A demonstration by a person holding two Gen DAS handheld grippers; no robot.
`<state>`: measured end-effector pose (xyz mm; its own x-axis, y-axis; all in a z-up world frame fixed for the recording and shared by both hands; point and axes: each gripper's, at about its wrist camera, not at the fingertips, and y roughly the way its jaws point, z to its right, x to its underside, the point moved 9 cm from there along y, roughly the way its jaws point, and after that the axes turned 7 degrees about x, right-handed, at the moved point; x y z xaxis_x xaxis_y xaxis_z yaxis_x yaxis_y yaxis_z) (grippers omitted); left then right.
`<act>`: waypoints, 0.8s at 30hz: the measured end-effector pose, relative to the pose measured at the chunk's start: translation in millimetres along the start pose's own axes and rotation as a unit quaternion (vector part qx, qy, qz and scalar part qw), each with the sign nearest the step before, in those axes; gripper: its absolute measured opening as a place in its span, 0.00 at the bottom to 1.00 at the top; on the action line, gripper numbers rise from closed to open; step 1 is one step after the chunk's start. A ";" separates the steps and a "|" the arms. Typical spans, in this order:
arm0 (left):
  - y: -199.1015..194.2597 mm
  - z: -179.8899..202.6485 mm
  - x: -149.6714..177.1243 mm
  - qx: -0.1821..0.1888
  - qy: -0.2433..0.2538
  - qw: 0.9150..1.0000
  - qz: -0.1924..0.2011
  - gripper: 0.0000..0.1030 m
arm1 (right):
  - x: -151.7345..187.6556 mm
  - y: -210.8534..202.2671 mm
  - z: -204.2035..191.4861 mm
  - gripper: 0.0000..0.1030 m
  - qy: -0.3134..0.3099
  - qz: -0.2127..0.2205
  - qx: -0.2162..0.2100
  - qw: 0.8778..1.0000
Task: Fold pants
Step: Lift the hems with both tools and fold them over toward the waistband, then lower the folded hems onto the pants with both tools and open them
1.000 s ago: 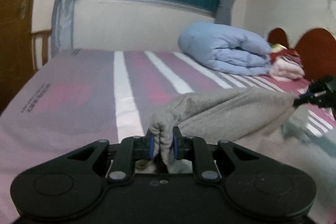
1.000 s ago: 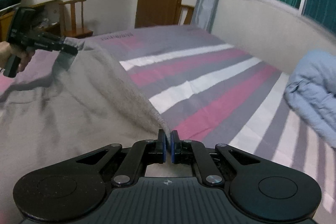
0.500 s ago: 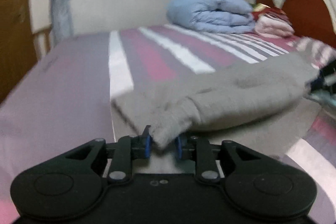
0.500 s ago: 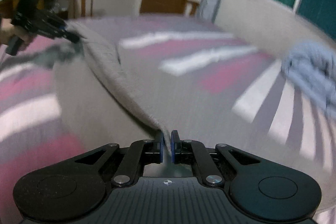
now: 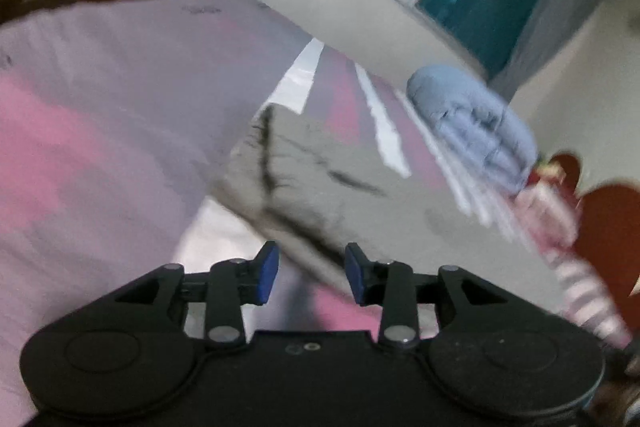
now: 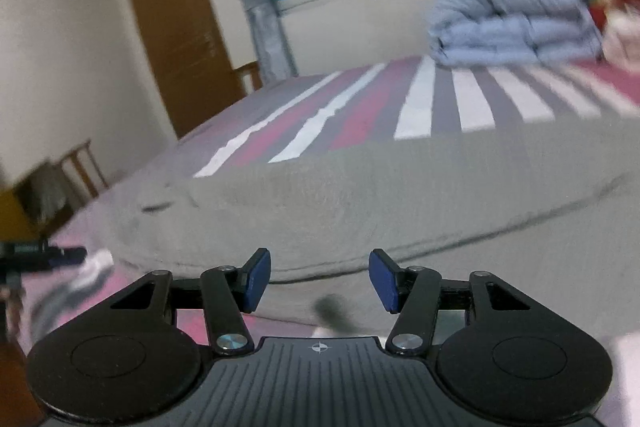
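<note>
Released since earlier, blurred grey pants [image 6: 400, 203] lie flat; both hand-held grippers [image 5: 311, 271] [image 6: 319, 279] opening, empty.

The right gripper [image 6: 319, 279] is opening; its blue pads [image 6: 256, 279] stand apart, with no cloth between them. The grey pants [image 6: 400, 203] lie flat on the striped bed [image 6: 360, 107], folded edge nearest. A folded blue duvet [image 6: 512, 23] rests farther back.
</note>
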<state>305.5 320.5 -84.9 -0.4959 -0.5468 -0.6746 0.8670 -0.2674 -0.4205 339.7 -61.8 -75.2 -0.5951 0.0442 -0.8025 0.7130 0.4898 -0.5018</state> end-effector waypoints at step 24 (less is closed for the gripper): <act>35.5 -34.7 -1.7 0.021 -0.149 0.988 0.041 0.26 | -9.6 40.5 50.8 0.53 0.212 -0.052 -0.032 0.975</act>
<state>335.4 339.4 -119.7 -0.3922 -0.7755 -0.4948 0.9084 -0.2417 -0.3411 393.1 -86.5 -104.2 -0.7726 0.3415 -0.5351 0.6239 0.5640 -0.5409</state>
